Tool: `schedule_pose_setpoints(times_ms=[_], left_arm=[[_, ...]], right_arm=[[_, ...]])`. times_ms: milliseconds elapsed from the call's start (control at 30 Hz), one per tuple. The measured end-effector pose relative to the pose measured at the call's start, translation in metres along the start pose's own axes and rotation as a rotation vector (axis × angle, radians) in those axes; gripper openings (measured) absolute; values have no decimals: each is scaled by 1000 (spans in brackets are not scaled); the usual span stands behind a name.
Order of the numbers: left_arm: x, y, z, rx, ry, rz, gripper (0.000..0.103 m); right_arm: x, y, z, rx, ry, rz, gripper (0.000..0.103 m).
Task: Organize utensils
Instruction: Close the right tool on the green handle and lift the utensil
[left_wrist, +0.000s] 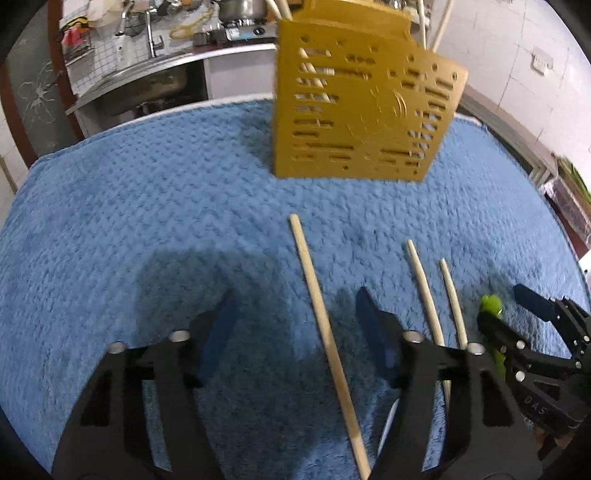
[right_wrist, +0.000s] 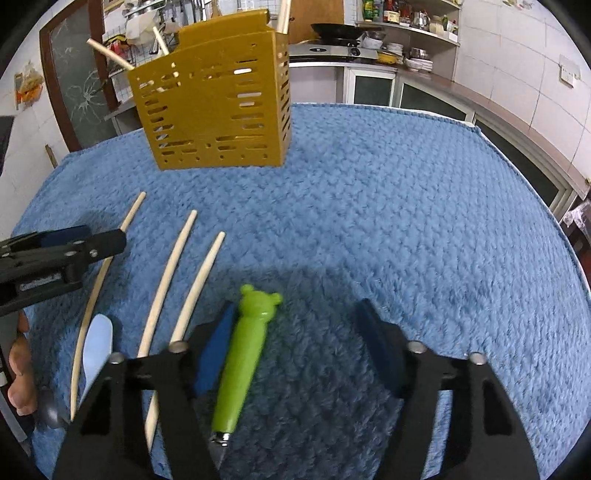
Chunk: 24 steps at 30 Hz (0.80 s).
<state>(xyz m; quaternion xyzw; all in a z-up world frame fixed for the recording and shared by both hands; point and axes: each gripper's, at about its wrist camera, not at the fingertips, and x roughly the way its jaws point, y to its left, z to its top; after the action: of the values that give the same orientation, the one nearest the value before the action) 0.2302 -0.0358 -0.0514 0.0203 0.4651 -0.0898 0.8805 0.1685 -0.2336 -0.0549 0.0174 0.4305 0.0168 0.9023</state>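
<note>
Right wrist view: the right gripper (right_wrist: 295, 332) is spread wide over a green bear-headed plastic handle (right_wrist: 243, 354) lying on the fluffy blue towel (right_wrist: 406, 221) — beside three thin wooden chopsticks (right_wrist: 166, 284). The left gripper (left_wrist: 291, 321) is also spread, straddling one stick. The slotted mustard plastic holder (right_wrist: 214, 107) stands behind.

Left gripper (left_wrist: 295, 325) spread wide, low, pointing forward; right gripper (right_wrist: 295, 332) likewise spread, alongside.

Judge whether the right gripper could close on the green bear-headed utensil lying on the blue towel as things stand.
Probably yes. The right gripper is open, and the green utensil's handle already lies between its fingers, close beside the left one. Nothing covers it; the nearest chopstick lies outside the gap.
</note>
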Motion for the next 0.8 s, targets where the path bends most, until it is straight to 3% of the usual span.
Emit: schedule_pose_setpoints(times_ms=[100,333,433,500,567,800], left_arm=[[5,-6,0,23,12,27,54],[11,-3,8,-1,21,15,52],[13,-4,11,6,13,36,44],[12,-1,12,-3,8,31,38],[10,3,12,-8,6,33,25],[5,14,10,-41,11,-18,10]], right_arm=[[-2,3,0,-10,4,12,47],[-1,4,1,1,9,19,40],[-1,4,2,0,3,17,36],[-1,4,3,0,-1,17,27],[-1,2,3,9,-4,20,26],[1,0,4,13,-13,28,24]])
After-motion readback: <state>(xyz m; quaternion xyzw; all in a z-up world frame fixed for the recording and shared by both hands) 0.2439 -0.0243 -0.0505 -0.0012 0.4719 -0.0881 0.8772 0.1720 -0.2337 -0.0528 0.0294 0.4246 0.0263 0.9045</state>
